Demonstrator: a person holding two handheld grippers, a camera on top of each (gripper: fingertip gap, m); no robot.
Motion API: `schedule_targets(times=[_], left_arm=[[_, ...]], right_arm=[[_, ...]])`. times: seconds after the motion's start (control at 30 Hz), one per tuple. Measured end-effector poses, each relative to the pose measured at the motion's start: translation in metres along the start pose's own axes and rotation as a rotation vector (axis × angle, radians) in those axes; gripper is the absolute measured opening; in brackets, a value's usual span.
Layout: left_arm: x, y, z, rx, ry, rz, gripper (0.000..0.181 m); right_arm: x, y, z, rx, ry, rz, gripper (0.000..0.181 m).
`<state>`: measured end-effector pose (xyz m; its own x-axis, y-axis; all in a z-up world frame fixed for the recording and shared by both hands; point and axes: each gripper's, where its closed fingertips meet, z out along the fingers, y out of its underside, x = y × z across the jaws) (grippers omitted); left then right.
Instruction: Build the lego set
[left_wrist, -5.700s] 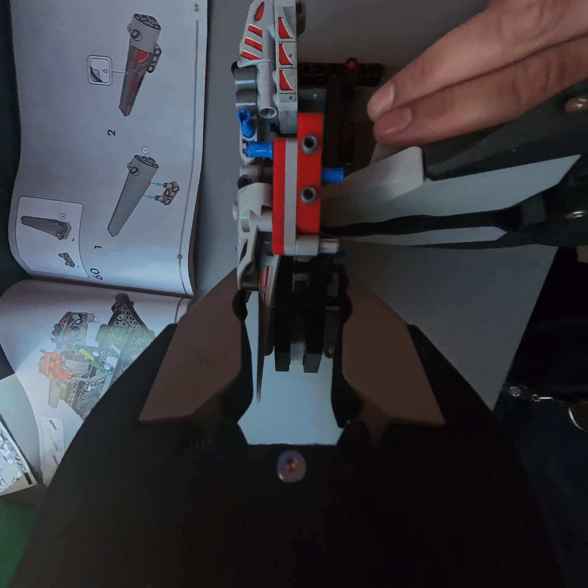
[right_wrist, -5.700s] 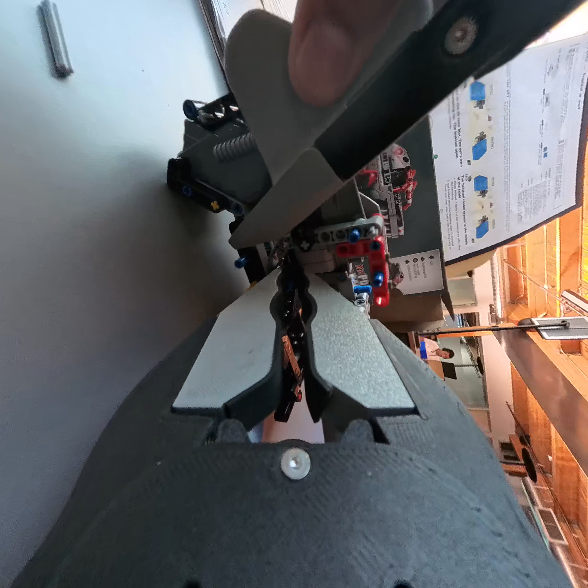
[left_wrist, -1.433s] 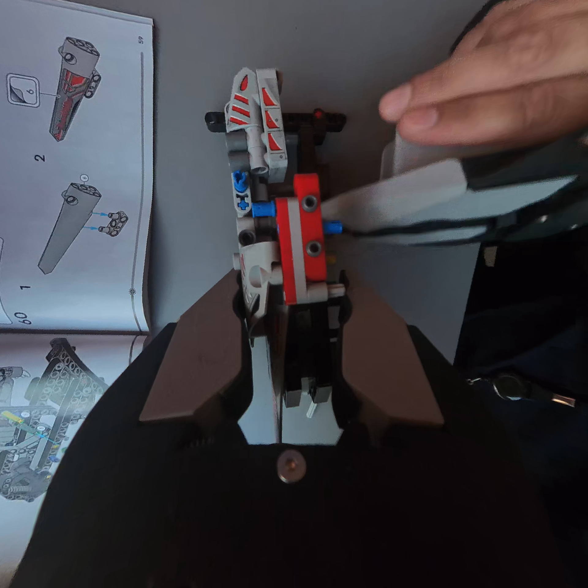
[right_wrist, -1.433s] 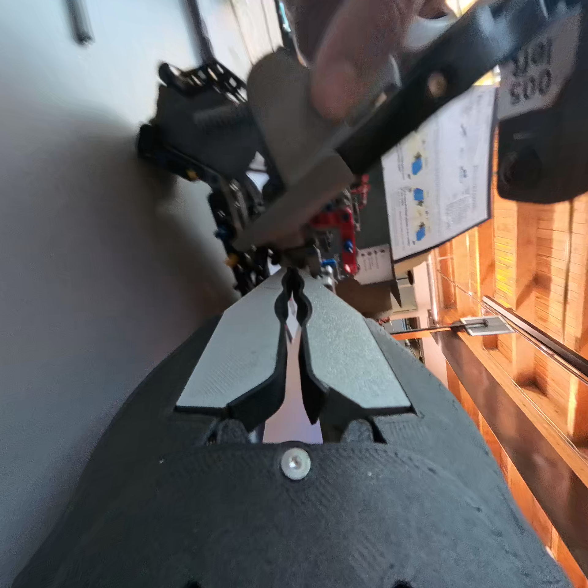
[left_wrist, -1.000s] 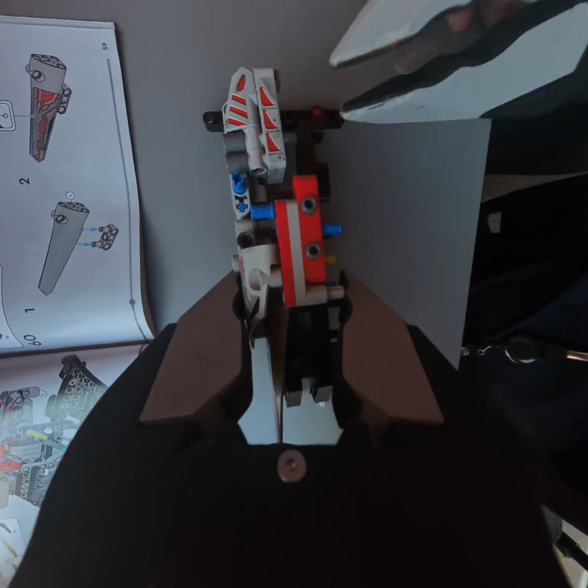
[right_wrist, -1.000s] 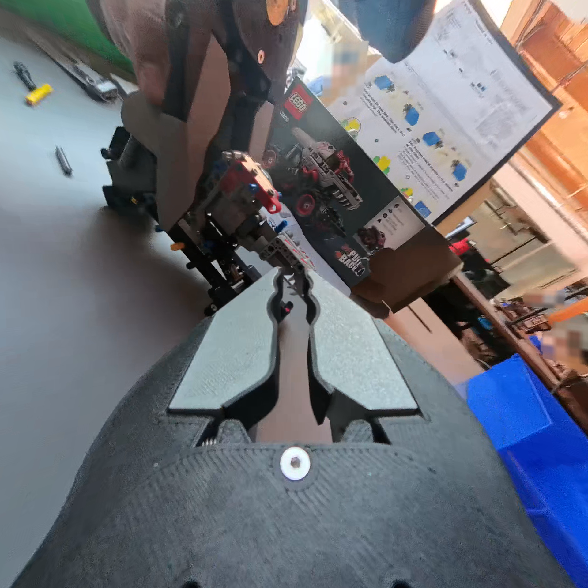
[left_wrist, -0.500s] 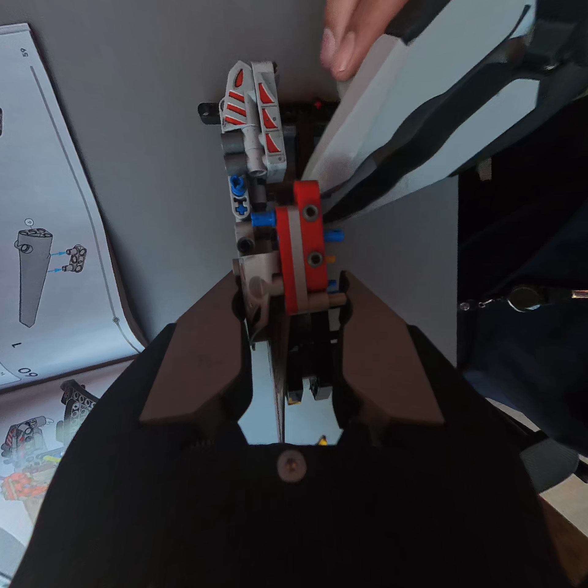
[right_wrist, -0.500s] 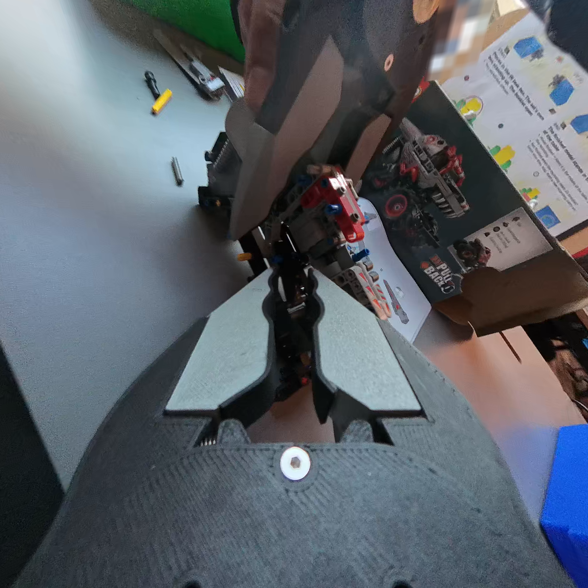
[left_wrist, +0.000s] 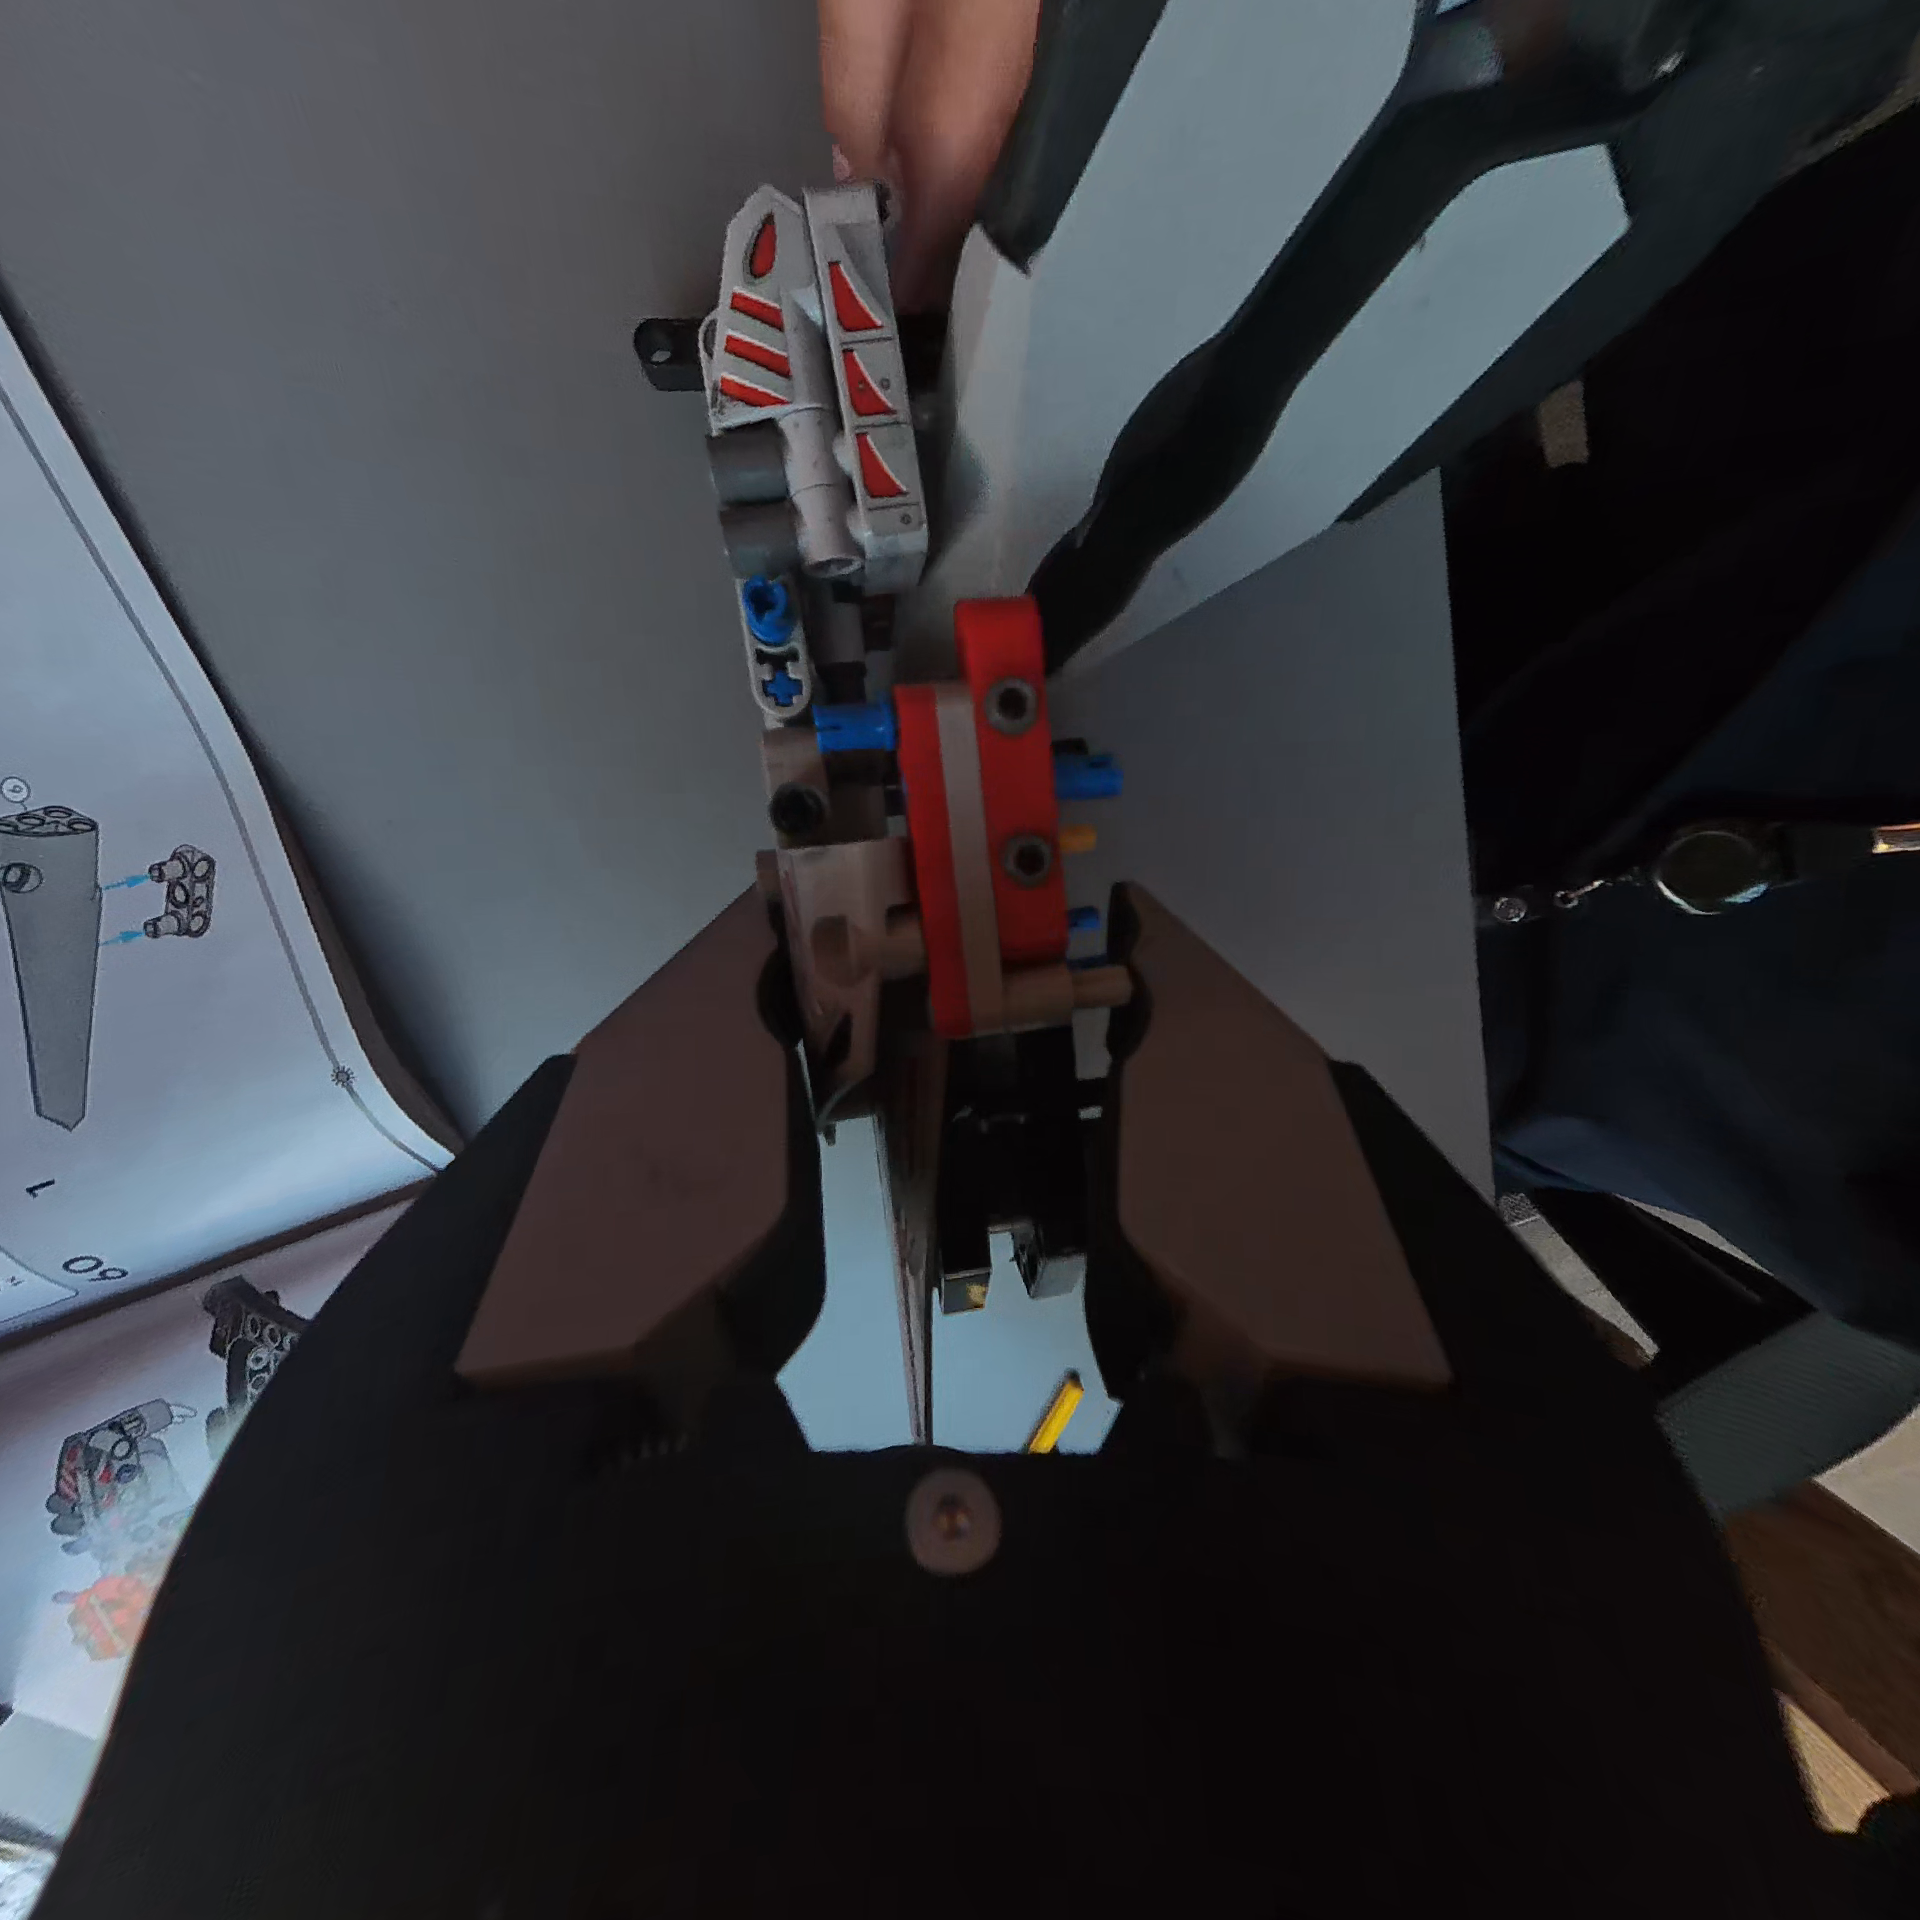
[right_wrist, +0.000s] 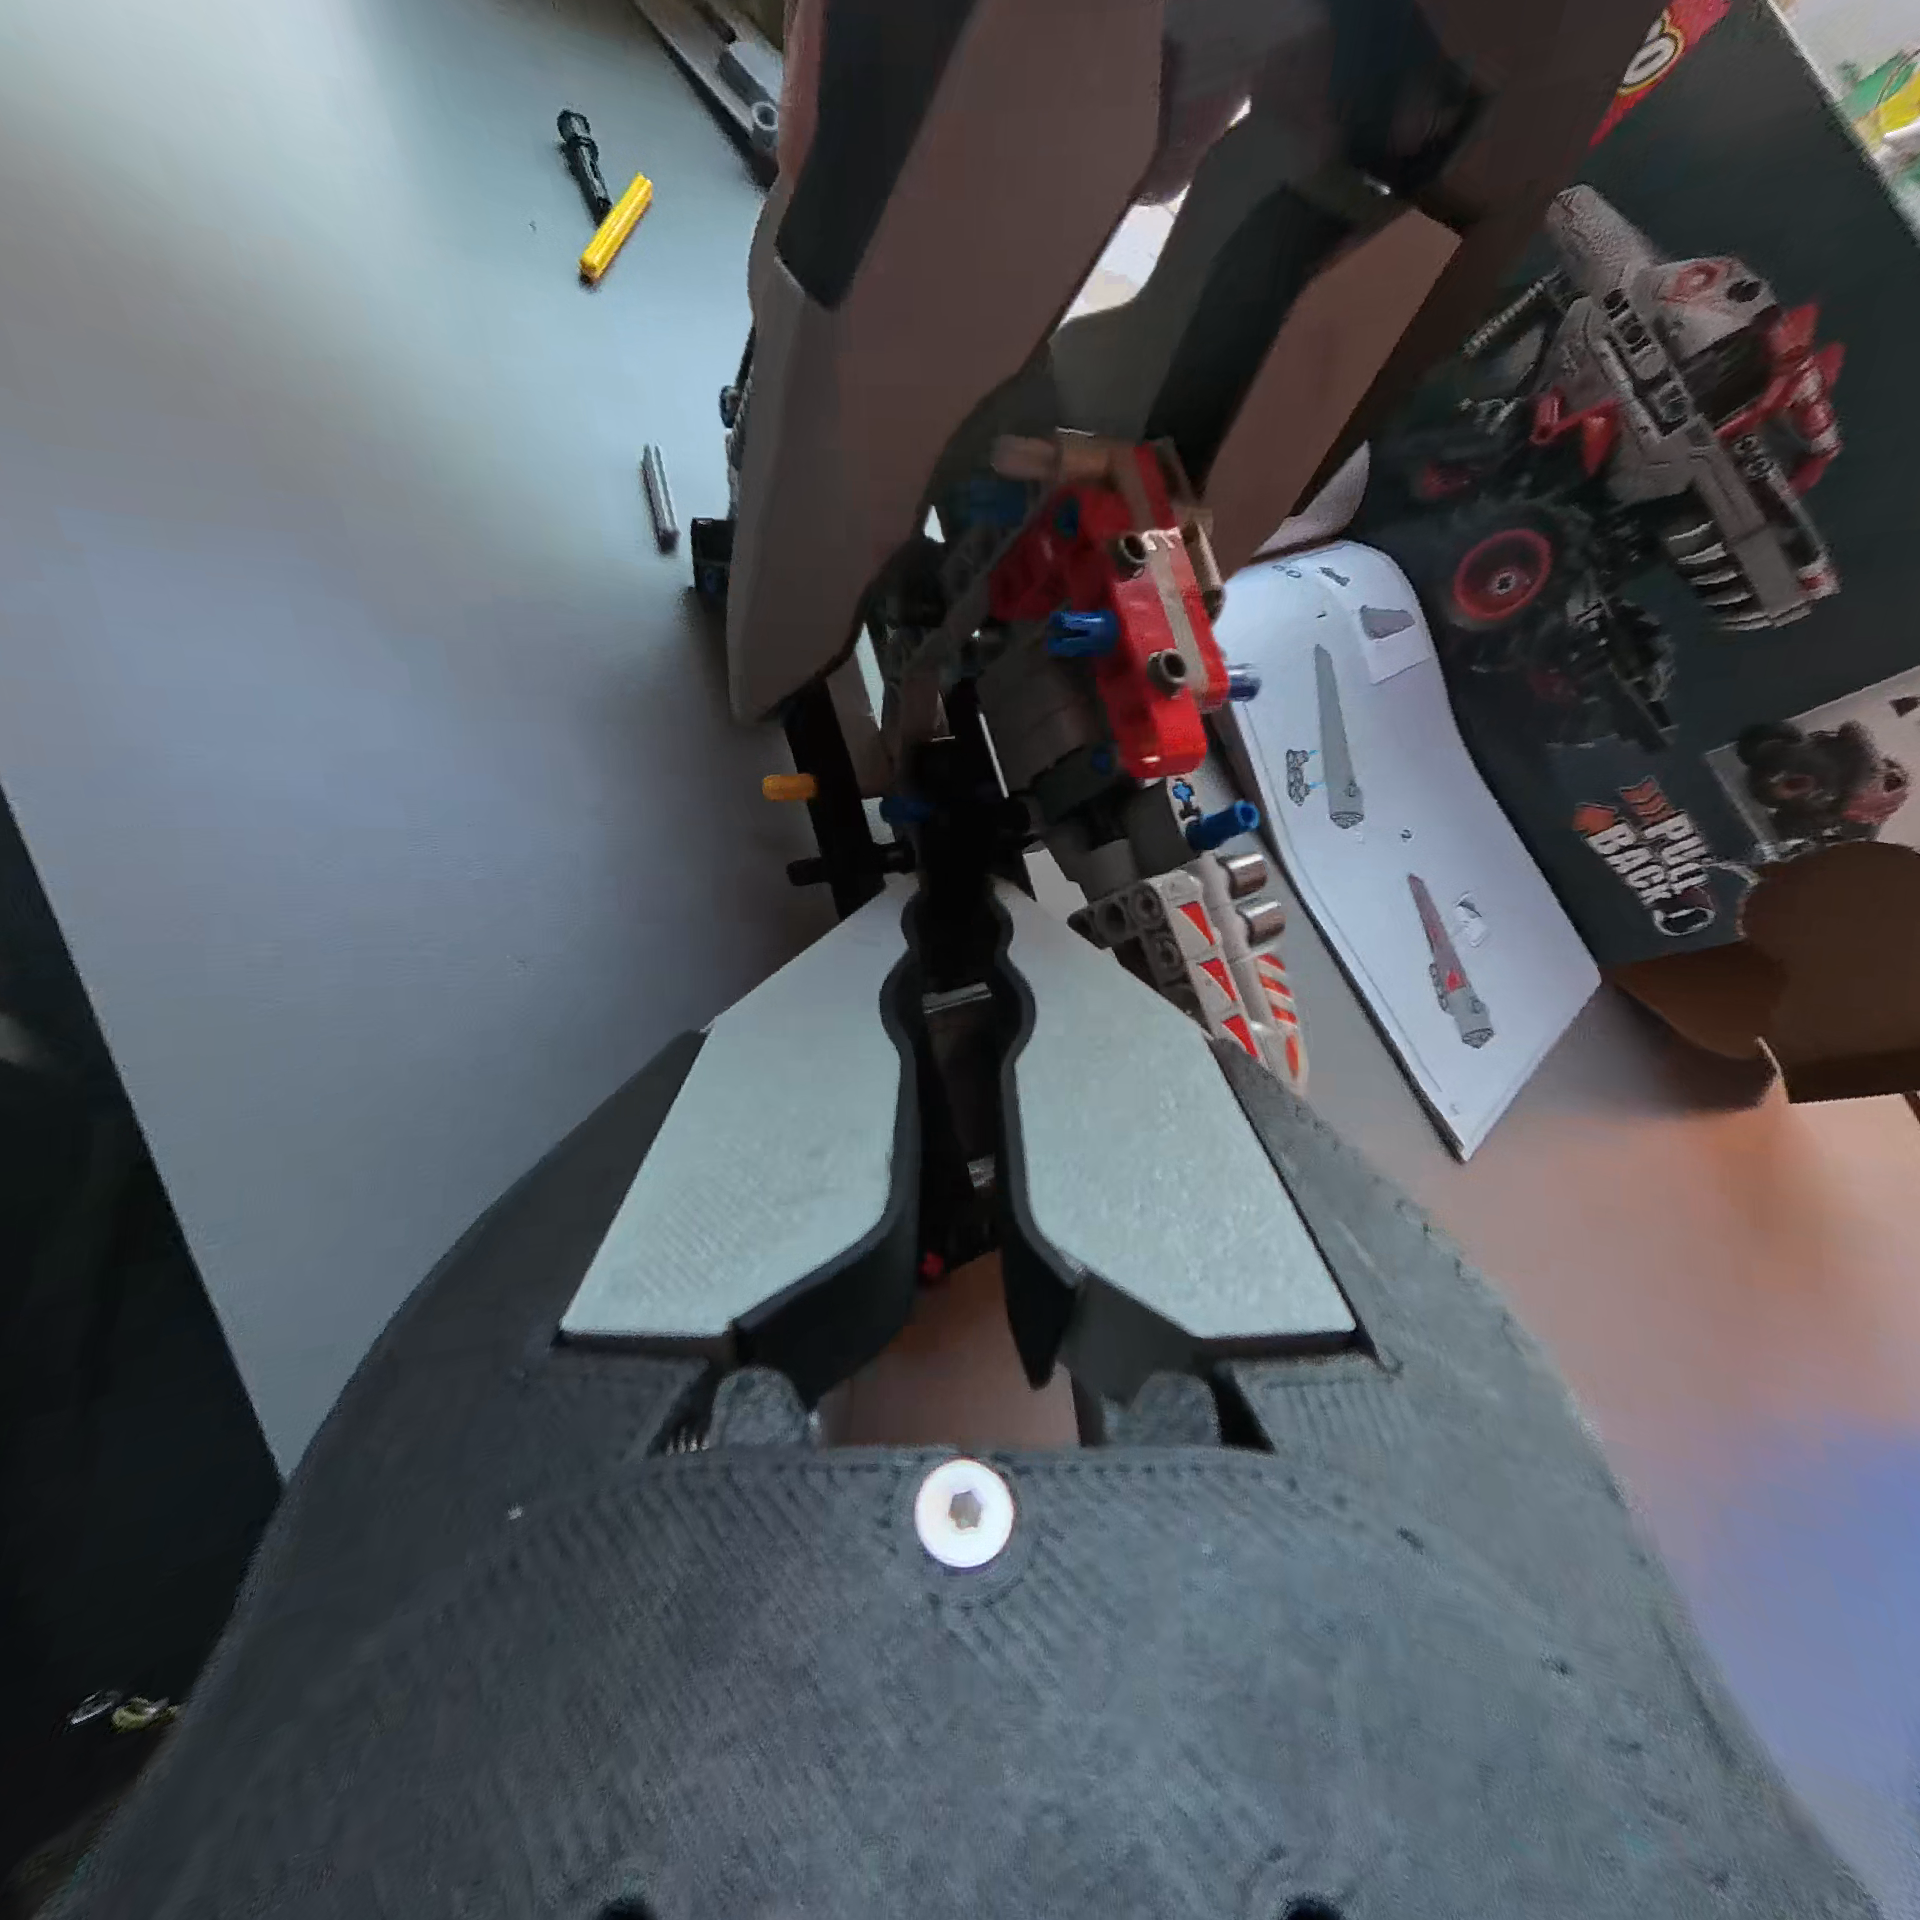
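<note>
Red, grey and blue against a grey table

A red block (left_wrist: 982, 821) banded in pale grey, blue pins (left_wrist: 854, 724) and light-grey panels (left_wrist: 821, 374) striped in red are seen at frame centre; brown pads (left_wrist: 665, 1174) are shown below, a yellow rod (right_wrist: 616, 228) at upper left.

Below me lies a grey table (right_wrist: 312, 644), lit pale blue toward its far end and shading warm orange at my right. Past its near edge I see only darkness; wooden flooring (left_wrist: 1829, 1621) shows beyond another edge.
</note>
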<state>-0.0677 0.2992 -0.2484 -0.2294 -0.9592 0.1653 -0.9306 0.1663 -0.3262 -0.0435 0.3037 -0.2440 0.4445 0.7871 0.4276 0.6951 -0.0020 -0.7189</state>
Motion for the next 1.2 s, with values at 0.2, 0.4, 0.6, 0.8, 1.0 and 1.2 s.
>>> schedule_targets(times=[0.2,0.4,0.6,0.8,1.0,1.2], left_arm=[[0.000,0.003,-0.001,-0.002,0.023,0.005,0.056],[0.004,0.008,-0.002,-0.024,0.054,0.049,0.056],[0.002,0.008,-0.002,-0.007,0.058,0.027,0.056],[0.000,0.010,-0.001,0.006,0.059,0.007,0.054],[0.001,0.009,0.000,0.023,0.051,-0.003,0.053],[-0.002,0.010,-0.001,0.061,0.039,-0.010,0.054]], right_arm=[[-0.003,-0.005,0.003,0.040,-0.027,0.057,0.006],[-0.010,-0.009,0.004,0.029,-0.150,0.067,0.006],[-0.010,-0.011,0.005,0.071,-0.160,0.030,0.005],[-0.008,-0.014,0.005,0.141,-0.098,-0.046,0.004],[-0.011,-0.015,0.005,0.182,-0.079,-0.181,0.003],[-0.009,-0.017,0.007,0.206,0.023,-0.298,0.003]])
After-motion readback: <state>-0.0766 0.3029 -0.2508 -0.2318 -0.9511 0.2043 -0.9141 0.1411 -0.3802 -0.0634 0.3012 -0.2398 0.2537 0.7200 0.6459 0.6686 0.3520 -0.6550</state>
